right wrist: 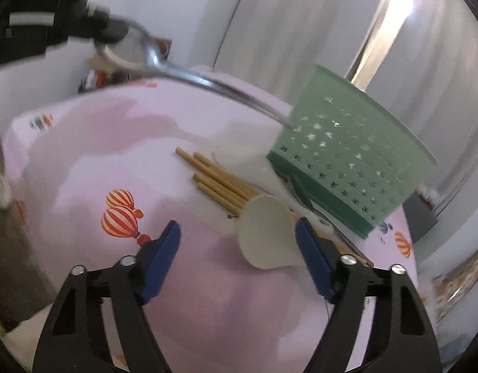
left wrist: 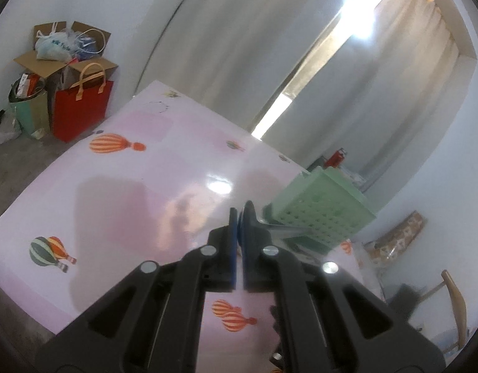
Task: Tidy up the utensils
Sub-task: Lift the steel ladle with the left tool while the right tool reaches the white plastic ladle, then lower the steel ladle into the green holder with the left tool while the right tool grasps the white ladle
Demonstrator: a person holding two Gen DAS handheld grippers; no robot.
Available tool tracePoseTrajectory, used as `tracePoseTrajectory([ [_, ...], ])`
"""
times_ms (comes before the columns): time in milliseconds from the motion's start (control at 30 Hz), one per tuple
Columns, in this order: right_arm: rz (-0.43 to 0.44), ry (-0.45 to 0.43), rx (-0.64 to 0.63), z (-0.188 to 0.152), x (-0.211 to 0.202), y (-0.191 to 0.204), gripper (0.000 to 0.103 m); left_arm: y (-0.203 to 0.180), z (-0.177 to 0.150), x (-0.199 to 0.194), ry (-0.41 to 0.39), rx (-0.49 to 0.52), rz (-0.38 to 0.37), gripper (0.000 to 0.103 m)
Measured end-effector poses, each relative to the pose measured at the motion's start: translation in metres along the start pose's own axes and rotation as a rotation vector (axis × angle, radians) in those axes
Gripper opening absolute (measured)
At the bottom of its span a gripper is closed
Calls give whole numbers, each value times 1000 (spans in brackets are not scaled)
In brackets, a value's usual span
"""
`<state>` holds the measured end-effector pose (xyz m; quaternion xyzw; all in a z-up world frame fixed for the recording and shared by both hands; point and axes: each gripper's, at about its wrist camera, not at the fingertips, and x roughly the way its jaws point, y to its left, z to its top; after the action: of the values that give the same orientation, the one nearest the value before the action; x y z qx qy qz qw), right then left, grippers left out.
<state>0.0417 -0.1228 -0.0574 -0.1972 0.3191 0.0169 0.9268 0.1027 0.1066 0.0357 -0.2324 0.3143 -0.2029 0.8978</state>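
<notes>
- Worktop (right wrist: 83, 161): pink cloth printed with hot-air balloons, carries everything; far end bare in the left wrist view.
- Green perforated basket (right wrist: 347, 155), tilted, far right of the worktop; also seen just beyond and right of the left tool (left wrist: 239, 217).
- White spoon (right wrist: 266, 236): lies flat, bowl toward the camera, handle running away toward the basket, partly over the sticks. Sits between the right tool's blue pads but off to the right one; no contact visible.
- Bamboo chopsticks (right wrist: 217, 180): bundle lying flat, long axis diagonal from upper left to lower right, near ends under the white spoon.
- Metal spoon (right wrist: 207, 84): held in the air by the left tool, bowl at the tool end, handle tip pointing at the basket wall, touching or just short of it, blurred.
- Left tool: clenched, pads pinching the metal spoon.
- Right tool (right wrist: 237, 242): released, nothing gripped.
- Judgement: the right hand is nearer the white spoon; the grab needs a shift right to centre it, closing across the bowl.
- Dark utensil (right wrist: 301, 189) under the basket edge, unclear what.
</notes>
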Motion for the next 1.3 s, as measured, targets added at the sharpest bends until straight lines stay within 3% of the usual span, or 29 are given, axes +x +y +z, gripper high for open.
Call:
tracePoseTrajectory([
  [300,-42,44,42,-1,19,-4,48,18,2,9,4,-24,15,1],
  [633,-34,90,96,-3,34,-13,14,17,3,7,-9,-14,18,1],
  [767,-36,75,96,-4,30,-14,8,14,3,7,-4,-6,27,1],
  [1100,-11,-43,153,1,-8,-39,5,-16,10,-10,-62,60,20,1],
  [1300,2,-127,211,7,-38,-63,5,-42,22,-22,-124,107,-33,1],
])
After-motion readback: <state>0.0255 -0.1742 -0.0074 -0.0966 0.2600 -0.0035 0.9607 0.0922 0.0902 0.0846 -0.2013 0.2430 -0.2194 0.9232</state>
